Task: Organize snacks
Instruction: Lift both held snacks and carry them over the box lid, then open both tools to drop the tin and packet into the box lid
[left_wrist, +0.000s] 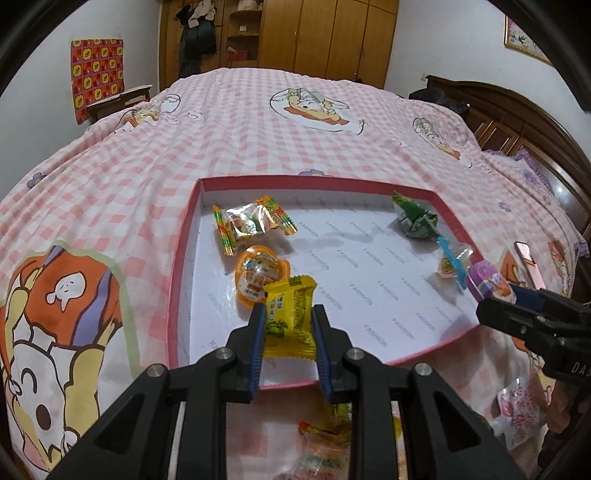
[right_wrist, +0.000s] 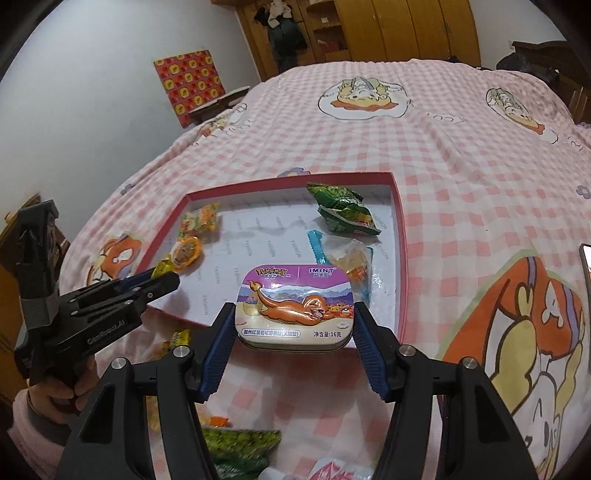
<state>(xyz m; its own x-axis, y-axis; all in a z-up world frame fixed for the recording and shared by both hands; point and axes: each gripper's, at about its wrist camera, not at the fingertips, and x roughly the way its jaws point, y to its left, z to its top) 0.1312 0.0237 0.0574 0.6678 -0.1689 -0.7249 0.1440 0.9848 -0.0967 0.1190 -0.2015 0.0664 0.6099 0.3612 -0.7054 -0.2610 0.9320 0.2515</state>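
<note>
At lower centre, left tool grips yellow packet, right tool grips mint tin; release each low inside red tray.

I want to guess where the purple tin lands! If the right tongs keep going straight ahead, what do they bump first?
Probably the clear packet with blue edges lying in the pink box, just beyond the Pokemon mint tin held by the right tongs. Depth is hard to judge.
</note>
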